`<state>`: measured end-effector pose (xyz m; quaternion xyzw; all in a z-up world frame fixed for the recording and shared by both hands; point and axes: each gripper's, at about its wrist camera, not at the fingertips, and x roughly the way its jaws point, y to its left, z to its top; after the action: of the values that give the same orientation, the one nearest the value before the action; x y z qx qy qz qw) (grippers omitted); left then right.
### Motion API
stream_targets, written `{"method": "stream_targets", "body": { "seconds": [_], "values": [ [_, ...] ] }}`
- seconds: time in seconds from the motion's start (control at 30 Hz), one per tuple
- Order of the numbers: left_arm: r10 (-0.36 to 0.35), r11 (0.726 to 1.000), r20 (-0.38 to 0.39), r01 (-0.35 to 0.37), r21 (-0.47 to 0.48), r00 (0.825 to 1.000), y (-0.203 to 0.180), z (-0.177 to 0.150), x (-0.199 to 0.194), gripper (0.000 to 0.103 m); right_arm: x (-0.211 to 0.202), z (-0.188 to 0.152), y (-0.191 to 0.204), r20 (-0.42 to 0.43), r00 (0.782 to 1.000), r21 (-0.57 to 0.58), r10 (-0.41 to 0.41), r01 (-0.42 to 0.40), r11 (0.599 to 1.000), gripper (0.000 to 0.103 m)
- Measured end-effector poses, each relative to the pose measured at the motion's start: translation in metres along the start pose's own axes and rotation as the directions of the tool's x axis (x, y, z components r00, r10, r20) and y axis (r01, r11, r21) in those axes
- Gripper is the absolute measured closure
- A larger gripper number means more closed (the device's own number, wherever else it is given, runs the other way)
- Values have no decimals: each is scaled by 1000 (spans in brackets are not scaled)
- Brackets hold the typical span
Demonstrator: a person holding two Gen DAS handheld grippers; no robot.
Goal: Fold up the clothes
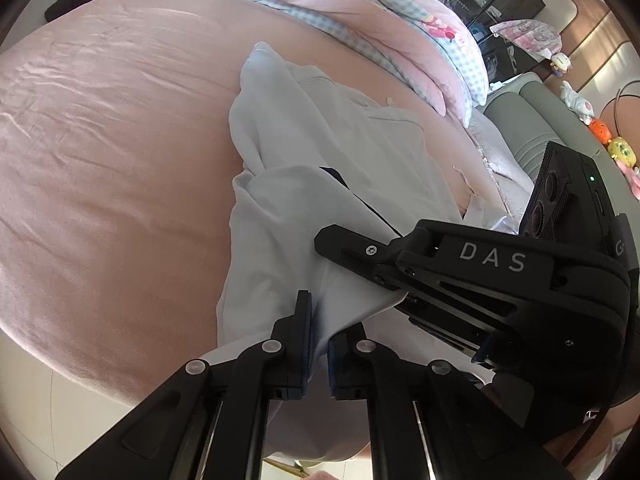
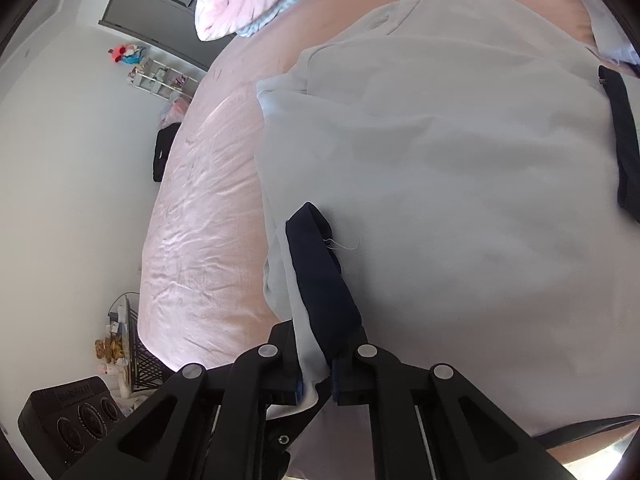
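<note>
A pale grey-blue garment [image 1: 320, 152] with navy trim [image 2: 324, 280] lies spread on a pink bed [image 1: 100, 160]. In the left wrist view my left gripper [image 1: 318, 344] is shut on the garment's near edge, with cloth pinched between its pads. My right gripper [image 2: 316, 372] is shut on a fold of the same garment where the navy trim runs. It also shows as a black body at the right of the left wrist view, right gripper [image 1: 352, 264], close beside the left one. A second navy strip [image 2: 620, 140] lies at the garment's far right.
A bunched pink quilt with blue check lining [image 1: 380, 28] sits at the bed's far end. Plush toys [image 1: 600, 128] and a grey padded seat [image 1: 520, 120] are beyond the bed. Beside the bed stand a black speaker box [image 2: 68, 412], a wire basket [image 2: 140, 352] and a small shelf [image 2: 160, 76].
</note>
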<state>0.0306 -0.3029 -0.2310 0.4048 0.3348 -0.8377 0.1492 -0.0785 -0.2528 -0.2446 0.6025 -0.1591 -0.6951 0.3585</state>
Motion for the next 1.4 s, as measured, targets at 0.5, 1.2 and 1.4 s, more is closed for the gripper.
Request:
{"method": "stream_targets", "body": {
  "seconds": [0.5, 1.2, 1.4],
  "values": [
    [35, 992, -41, -29, 121, 999, -1, -16, -23, 58, -3, -4, -1, 29, 996, -122, -88, 91, 988, 97],
    [75, 991, -77, -66, 120, 994, 35, -14, -24, 68, -3, 5, -12, -23, 999, -110, -45, 42, 993, 96],
    [30, 984, -120, -8, 179, 992, 10, -31, -23, 68, 0, 17, -9, -8, 998, -126, -58, 57, 990, 96]
  ]
}}
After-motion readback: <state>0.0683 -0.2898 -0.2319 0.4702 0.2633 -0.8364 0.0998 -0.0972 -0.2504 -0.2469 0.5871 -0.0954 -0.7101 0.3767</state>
